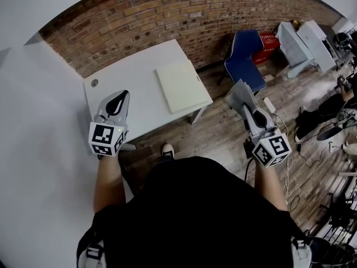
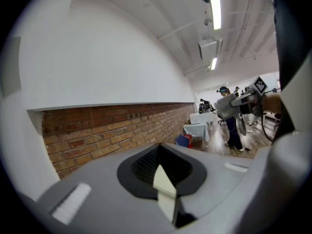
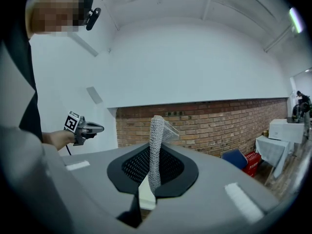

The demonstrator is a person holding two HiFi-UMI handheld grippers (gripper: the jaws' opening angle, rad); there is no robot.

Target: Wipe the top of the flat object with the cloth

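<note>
At far left, the left gripper hovers over the front-left corner of the white table, forearm straight forward, jaws pressed together on nothing. The table's rear edge meets the brick wall, while its front and right edges face open wooden floor. The flat object lies at the table's right end. Further right, over the floor and apart from the flat object, the right gripper clamps the grey cloth, which stands up from the jaws.

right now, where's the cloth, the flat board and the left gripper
cloth (image 3: 155, 145), right gripper view, middle of the upright strip
flat board (image 1: 181, 85), head view, middle of its top
left gripper (image 1: 122, 96), head view, between its fingertips
</note>
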